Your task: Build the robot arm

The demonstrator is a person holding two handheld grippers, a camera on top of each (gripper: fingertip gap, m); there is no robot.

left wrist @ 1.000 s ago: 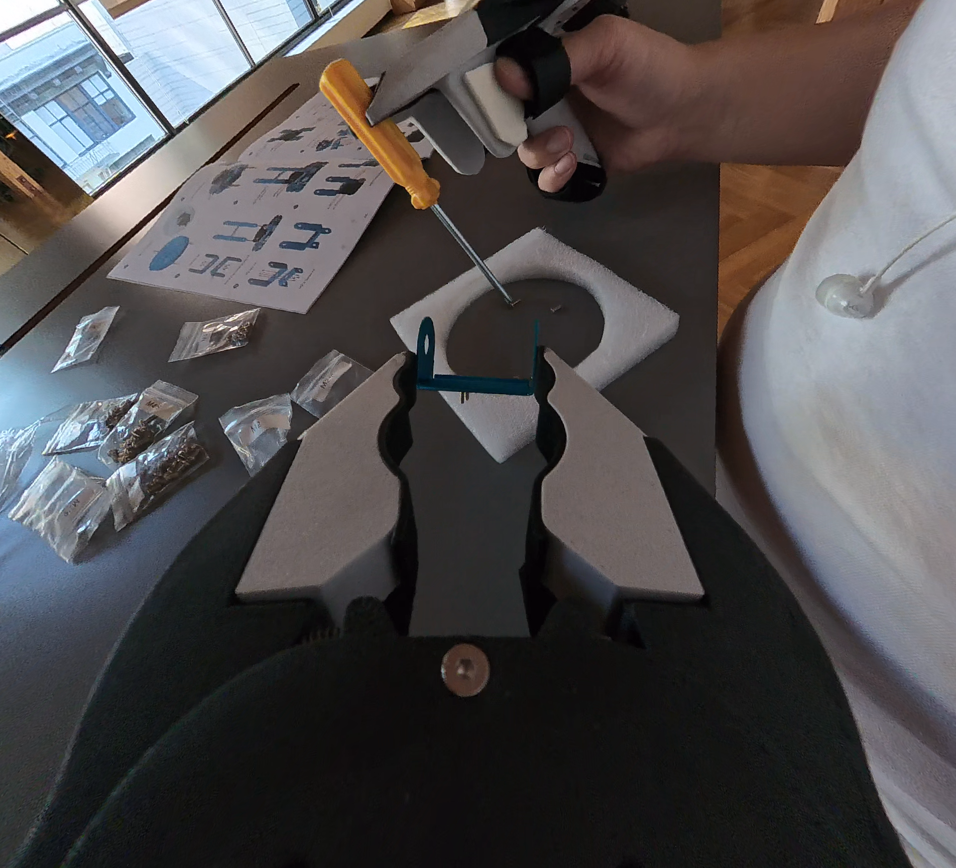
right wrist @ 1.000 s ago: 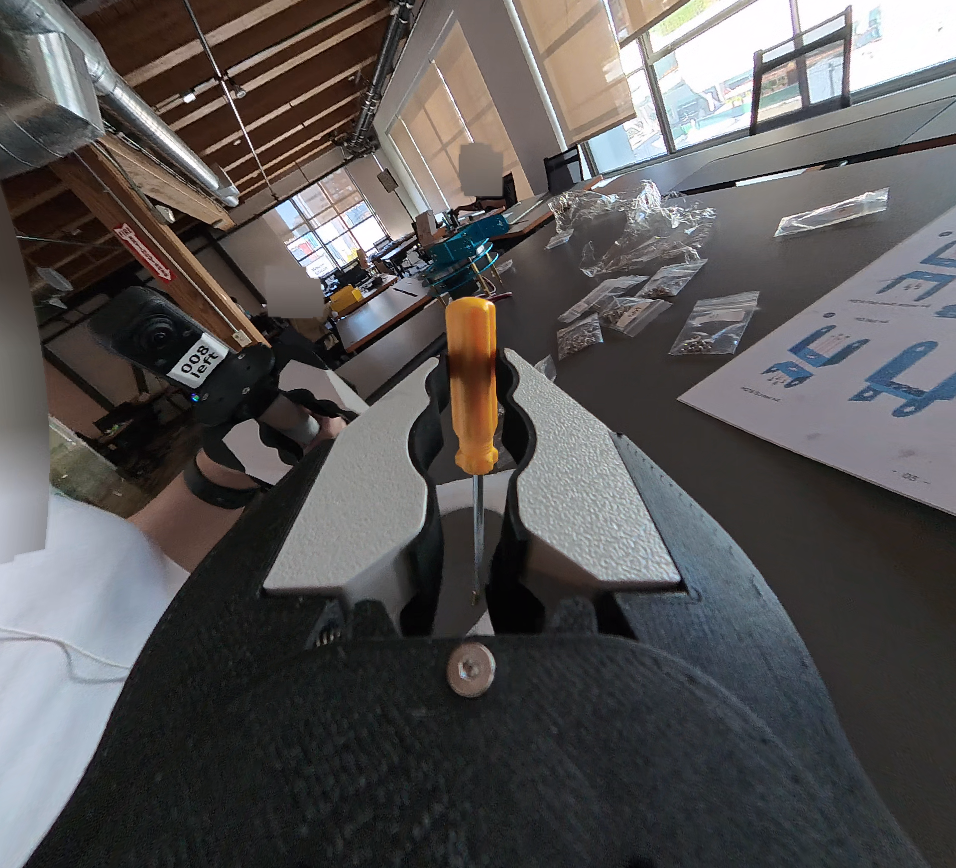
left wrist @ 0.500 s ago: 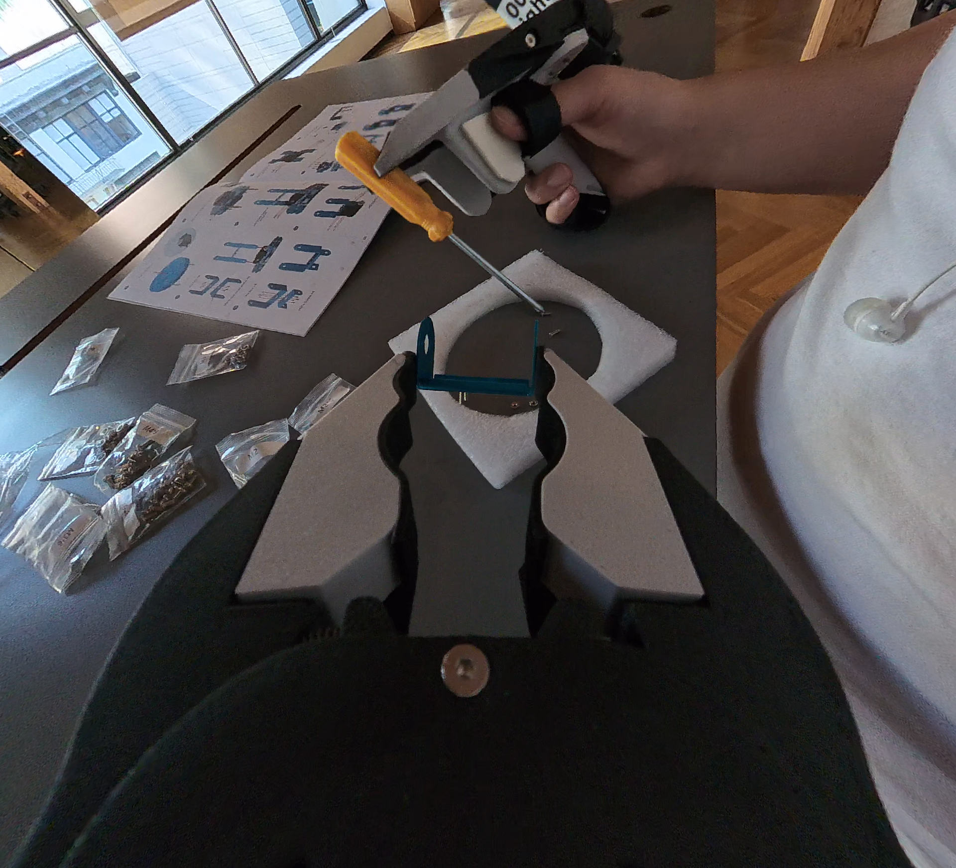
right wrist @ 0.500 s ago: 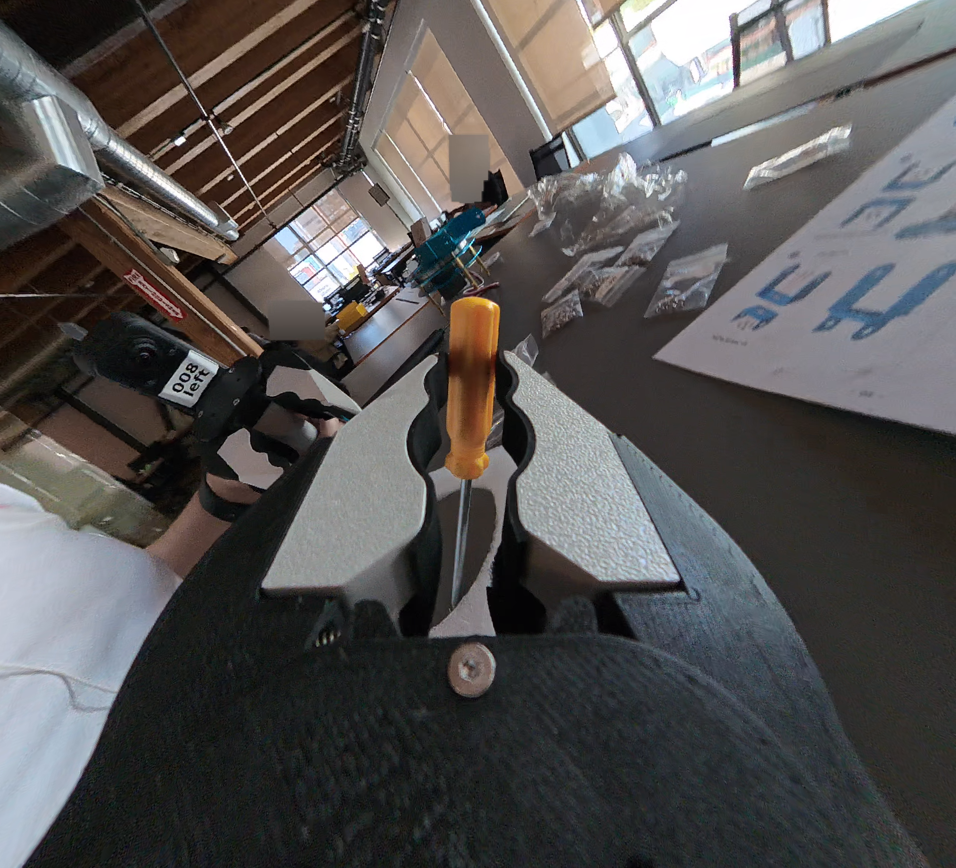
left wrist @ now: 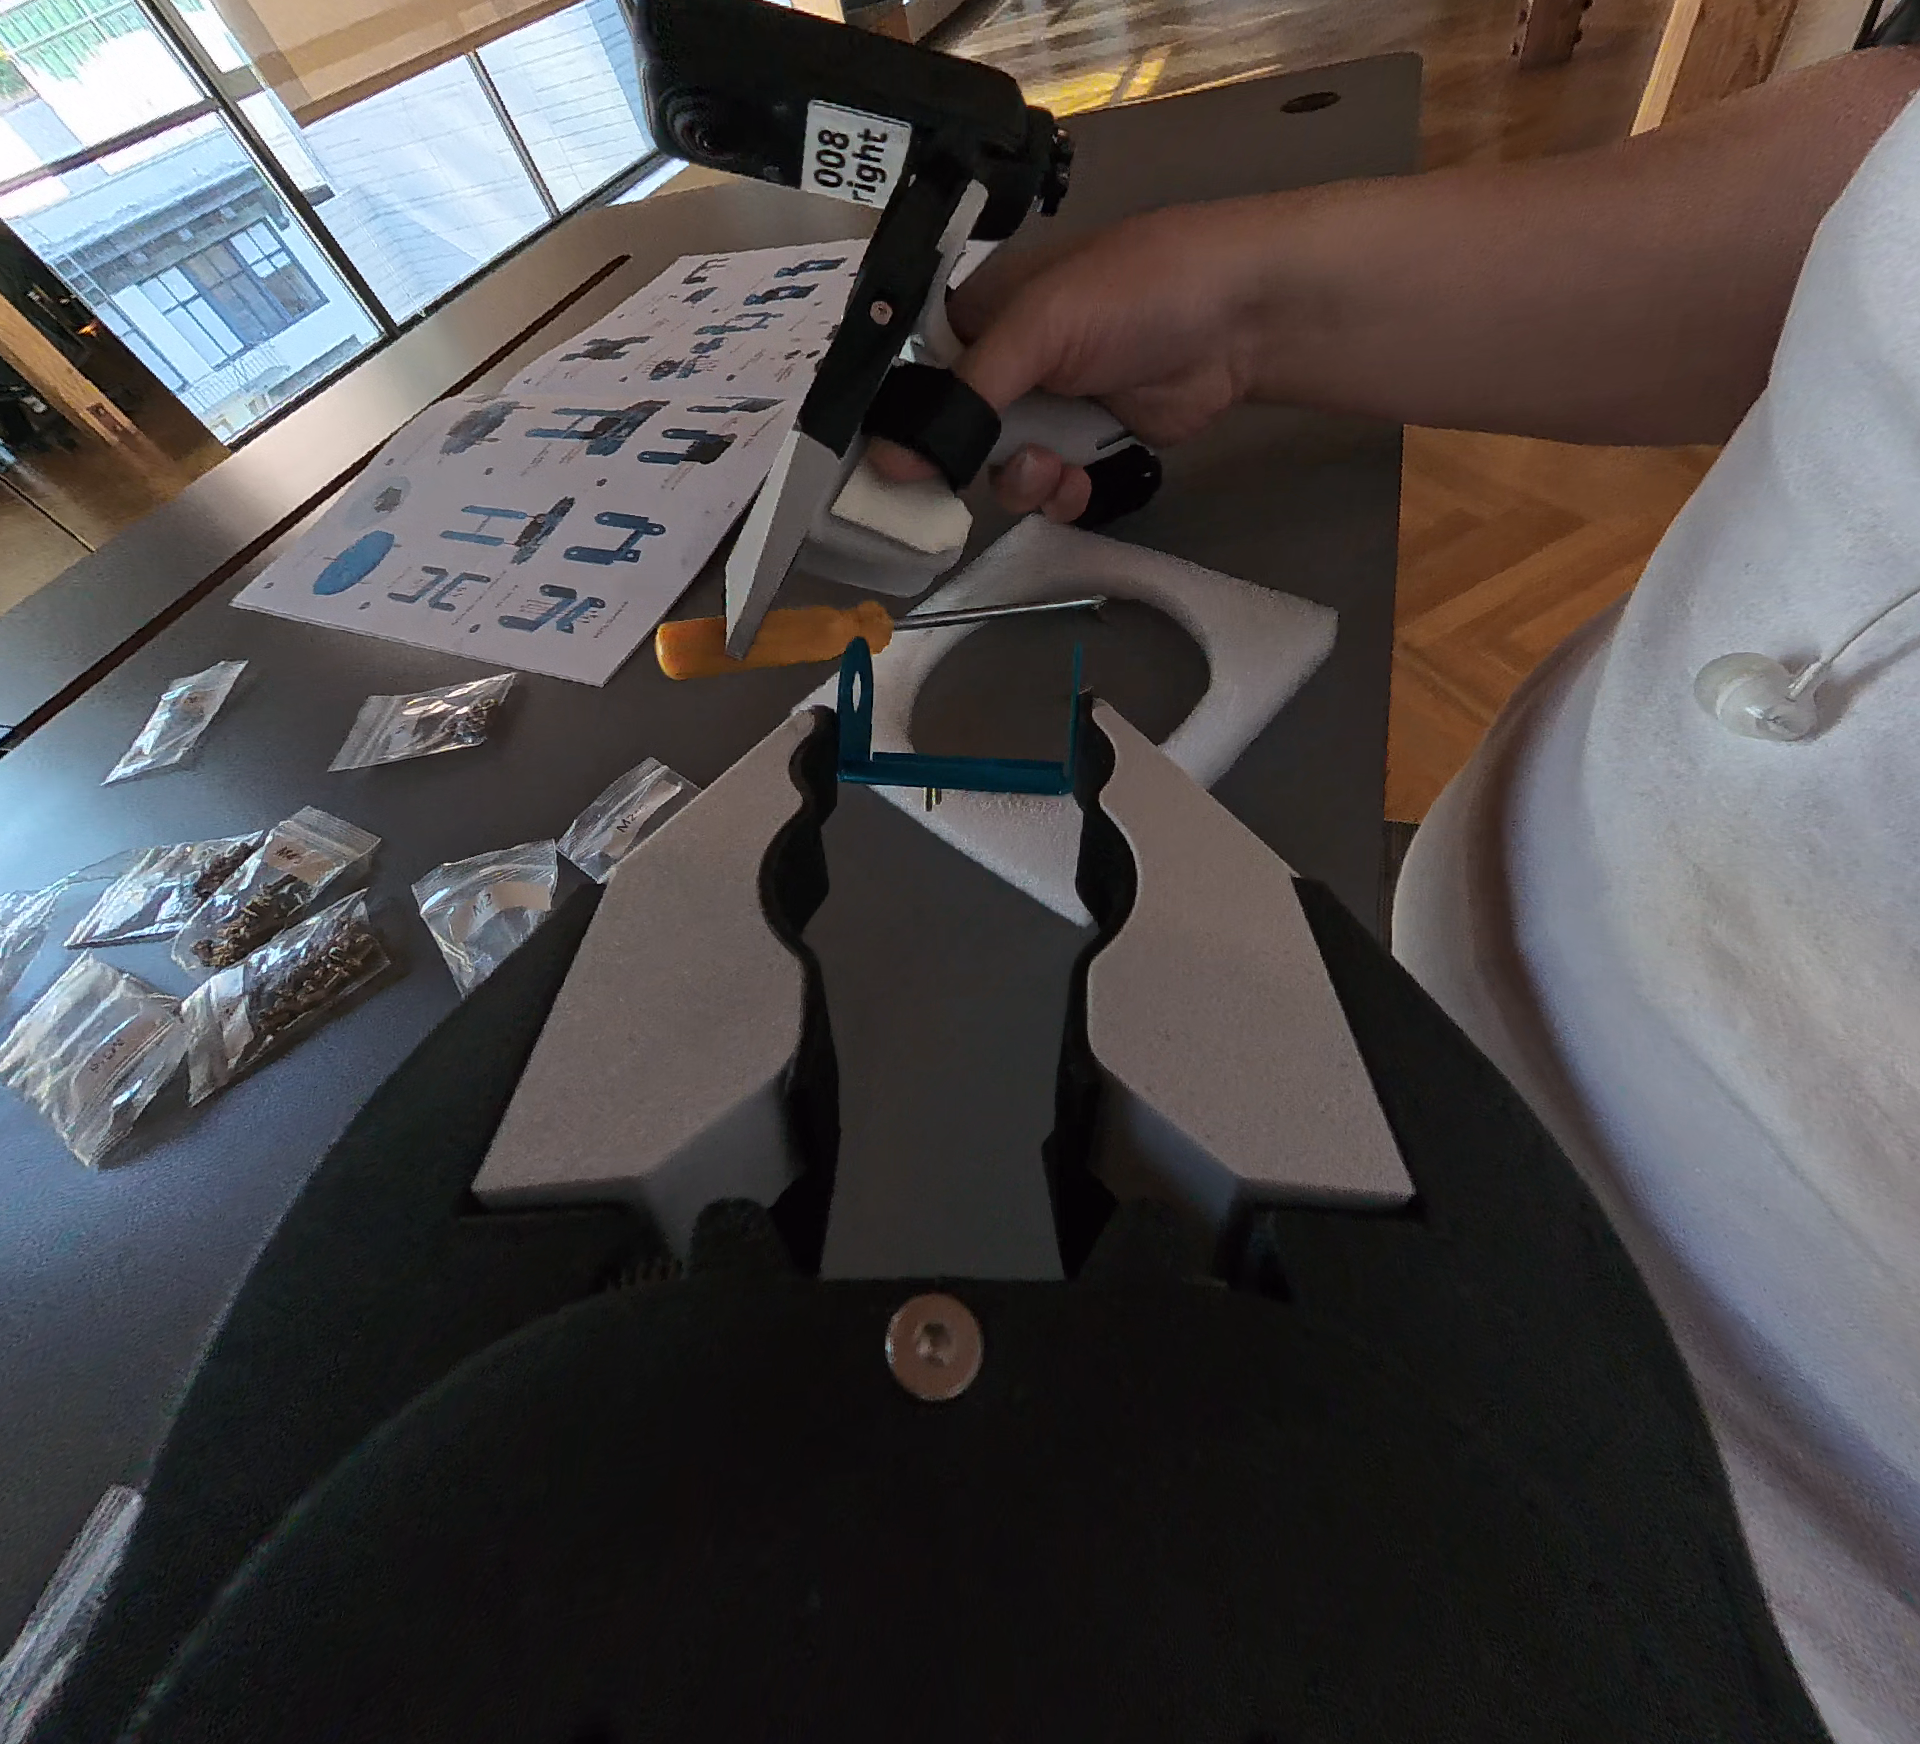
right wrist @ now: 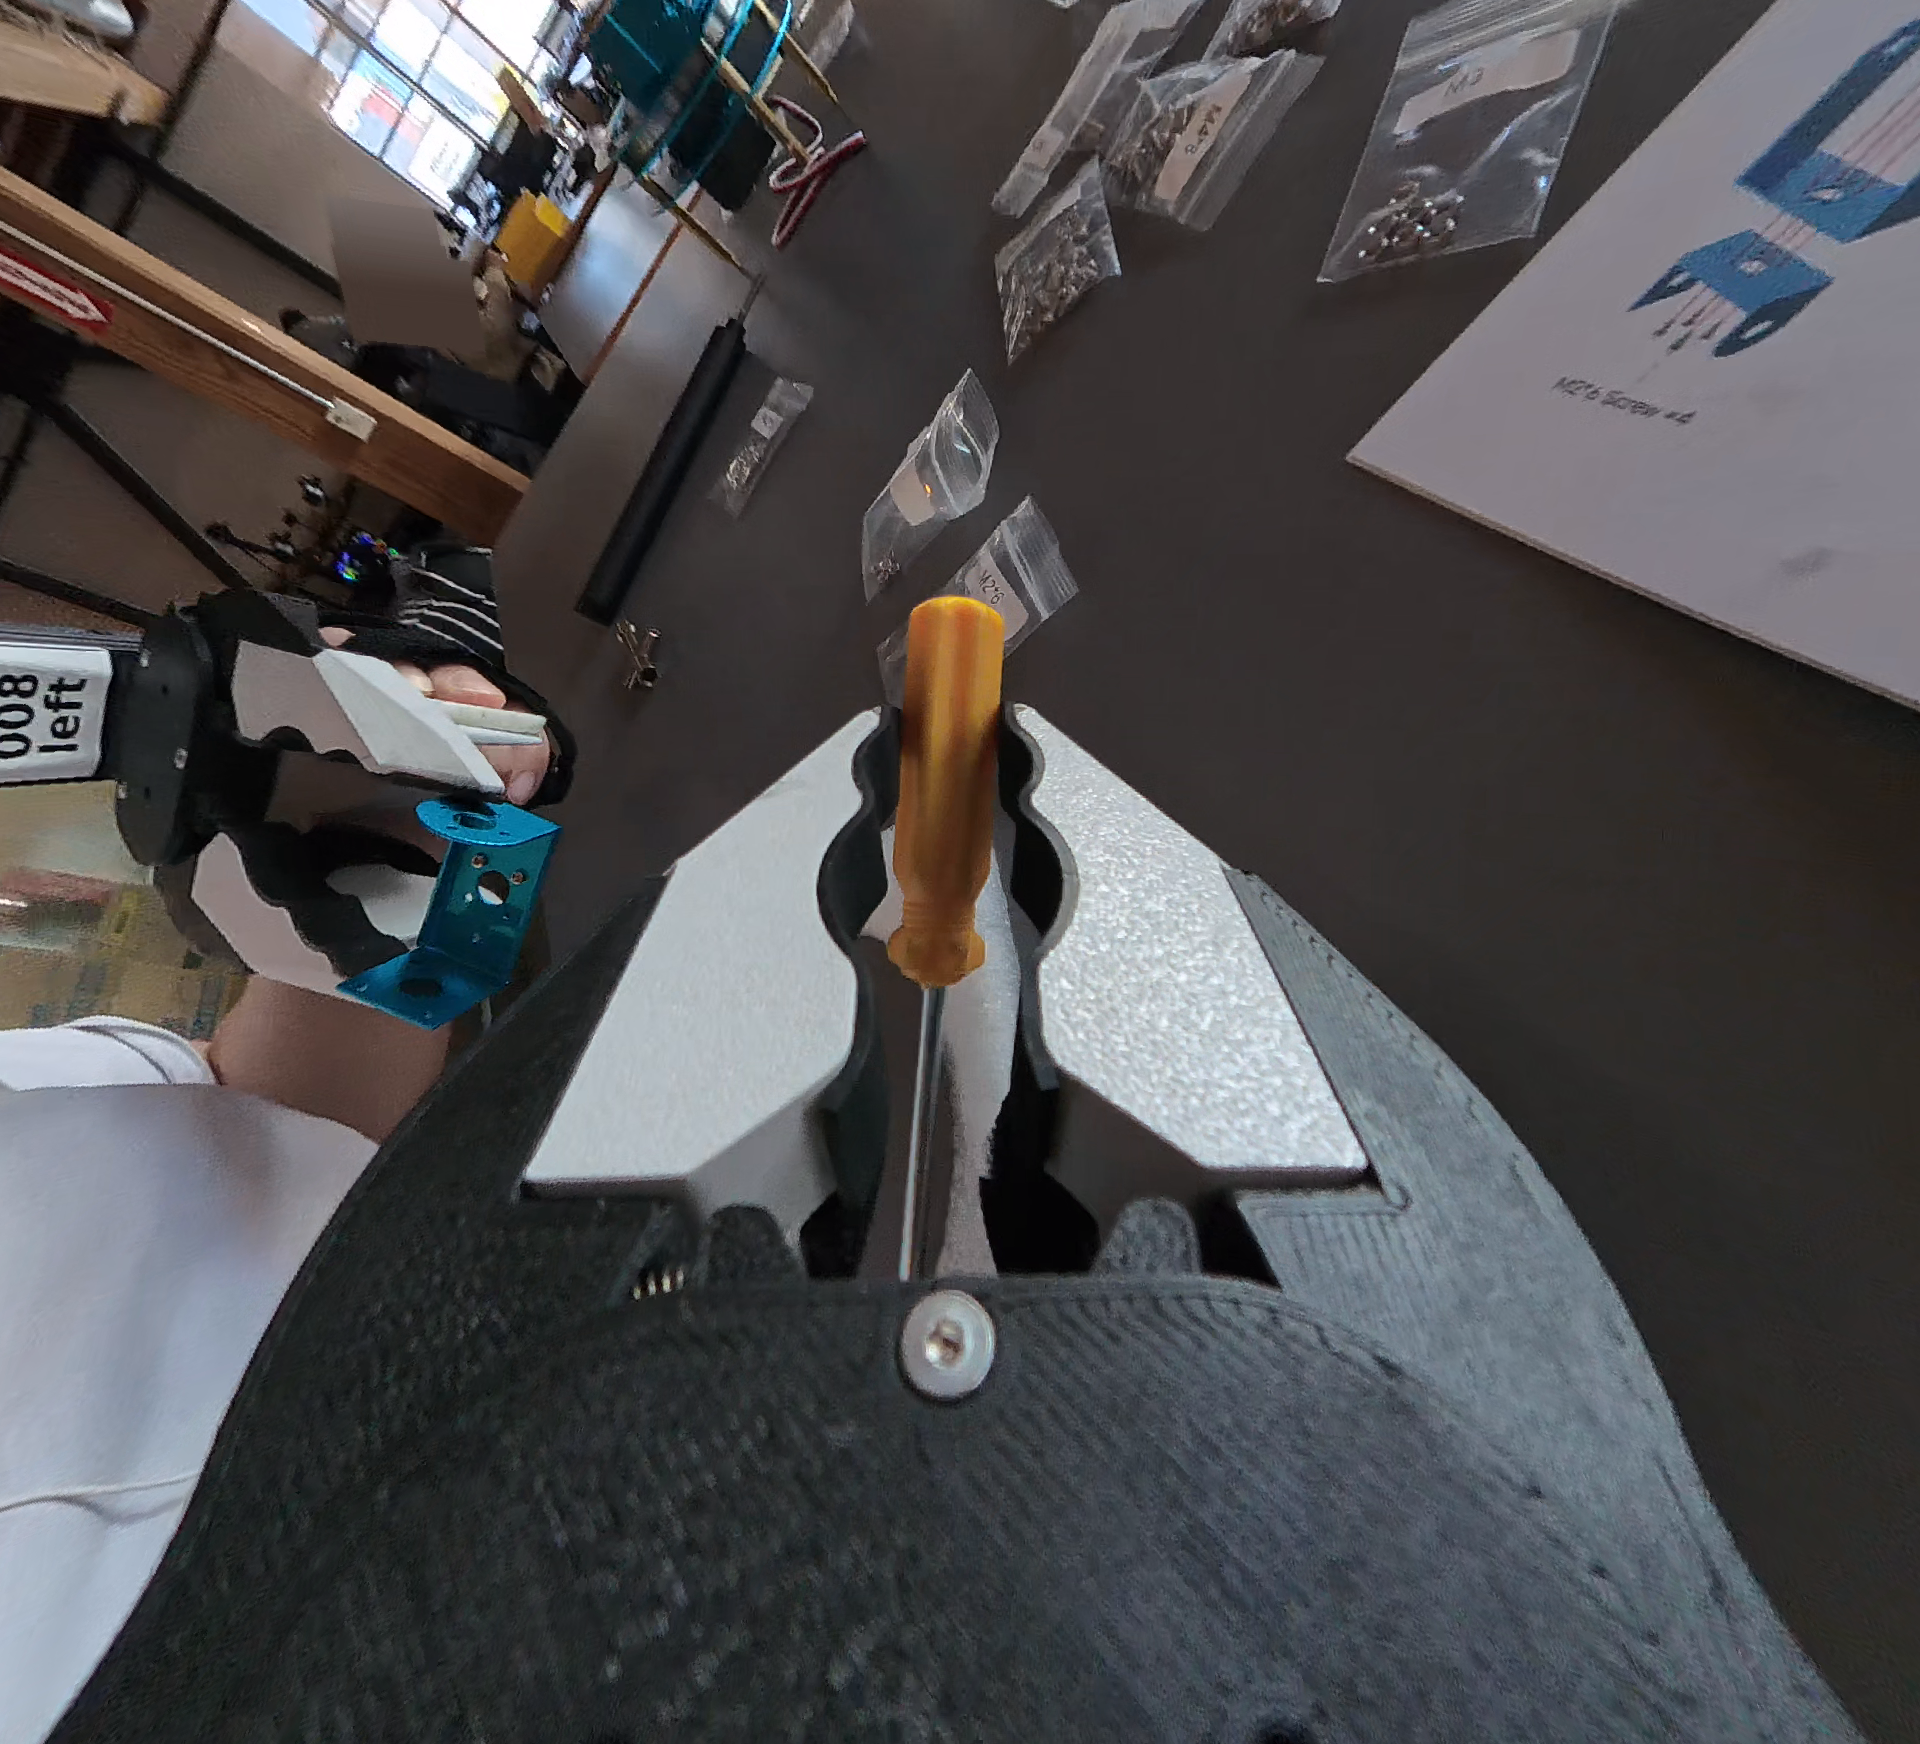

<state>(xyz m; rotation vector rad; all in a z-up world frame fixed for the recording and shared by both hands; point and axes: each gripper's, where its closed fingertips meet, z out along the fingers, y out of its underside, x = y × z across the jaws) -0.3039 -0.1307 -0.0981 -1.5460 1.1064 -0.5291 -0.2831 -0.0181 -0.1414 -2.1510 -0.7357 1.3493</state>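
Observation:
My left gripper (left wrist: 954,738) is shut on a blue U-shaped metal bracket (left wrist: 951,767), held by its two side arms above the dark table (left wrist: 582,759). The bracket also shows in the right wrist view (right wrist: 468,905), between the left gripper's fingers (right wrist: 405,738). My right gripper (right wrist: 948,738) is shut on an orange-handled screwdriver (right wrist: 943,801). In the left wrist view the screwdriver (left wrist: 779,640) lies nearly level just beyond the bracket, its shaft tip over a white foam sheet with a round hole (left wrist: 1247,624).
An instruction sheet with blue drawings (left wrist: 540,510) lies at the back left. Several small plastic bags of screws (left wrist: 239,925) are spread at the left. A black rod (right wrist: 665,468) and blue metal parts (right wrist: 675,1) lie farther along the table. A person's white shirt (left wrist: 1662,967) is at the right. The black rod (right wrist: 665,468) sits 25 cm or so from the ends of my left fingers.
My right gripper has tipped down and swung the screwdriver from a steep slant to nearly level, closer to the bracket. My left gripper keeps the bracket in about the same place.

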